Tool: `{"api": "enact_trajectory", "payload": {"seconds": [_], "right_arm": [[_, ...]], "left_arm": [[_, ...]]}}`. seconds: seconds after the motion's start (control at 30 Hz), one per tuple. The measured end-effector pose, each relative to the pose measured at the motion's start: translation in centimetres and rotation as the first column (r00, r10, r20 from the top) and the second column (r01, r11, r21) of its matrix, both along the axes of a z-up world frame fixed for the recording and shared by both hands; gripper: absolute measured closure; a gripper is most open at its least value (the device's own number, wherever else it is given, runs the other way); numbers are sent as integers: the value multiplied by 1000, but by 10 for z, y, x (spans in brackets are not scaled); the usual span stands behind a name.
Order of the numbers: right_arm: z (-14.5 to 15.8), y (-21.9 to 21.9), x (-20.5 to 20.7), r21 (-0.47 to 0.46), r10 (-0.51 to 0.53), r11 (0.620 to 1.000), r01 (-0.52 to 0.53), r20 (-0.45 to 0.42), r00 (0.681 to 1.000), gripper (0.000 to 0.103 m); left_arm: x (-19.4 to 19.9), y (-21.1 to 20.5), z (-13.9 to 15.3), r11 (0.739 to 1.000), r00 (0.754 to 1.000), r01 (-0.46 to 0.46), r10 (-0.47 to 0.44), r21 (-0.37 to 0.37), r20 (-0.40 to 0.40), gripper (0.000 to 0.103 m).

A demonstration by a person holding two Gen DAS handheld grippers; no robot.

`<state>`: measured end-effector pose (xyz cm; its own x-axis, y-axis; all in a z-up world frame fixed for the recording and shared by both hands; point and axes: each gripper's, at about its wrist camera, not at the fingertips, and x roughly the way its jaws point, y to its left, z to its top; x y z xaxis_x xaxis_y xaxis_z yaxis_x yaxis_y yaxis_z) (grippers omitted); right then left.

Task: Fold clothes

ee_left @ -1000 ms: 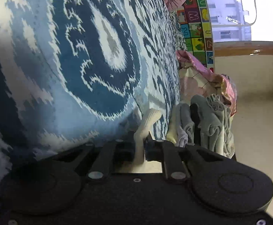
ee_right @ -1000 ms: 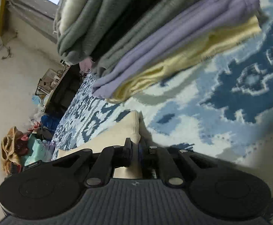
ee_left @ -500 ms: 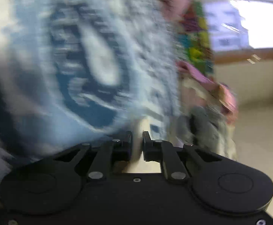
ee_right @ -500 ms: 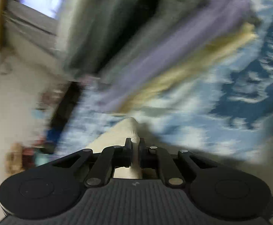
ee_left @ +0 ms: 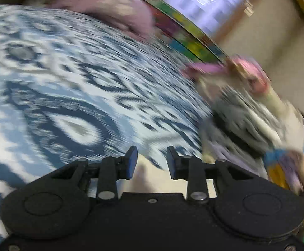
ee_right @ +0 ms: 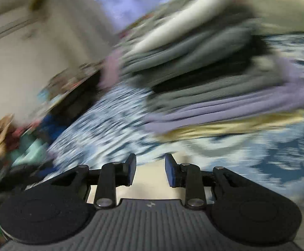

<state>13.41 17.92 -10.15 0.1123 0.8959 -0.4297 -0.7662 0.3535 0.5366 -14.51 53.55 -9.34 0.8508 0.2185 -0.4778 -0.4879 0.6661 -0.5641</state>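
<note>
Both grippers are letting go; the left gripper has its jaws opening, fingers apart, pinching nothing; the right gripper is opening too, and its gap is bare. The cream cloth lies flat on the blue patterned rug, just under both grippers. The pile of folded clothes sits near the rug's far edge. The pictures are blurry. I think this fold is nearly done; lift straight up so the fingers do not snag the cream cloth.
</note>
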Motion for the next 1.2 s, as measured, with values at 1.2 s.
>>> {"api": "enact_trajectory", "payload": {"seconds": [1.2], "right_arm": [[-4,38,-6,-316,90,946,76,478,874,88]], "left_arm": [[59,-51,-9,882,891,149,77,448,-448,63]]}}
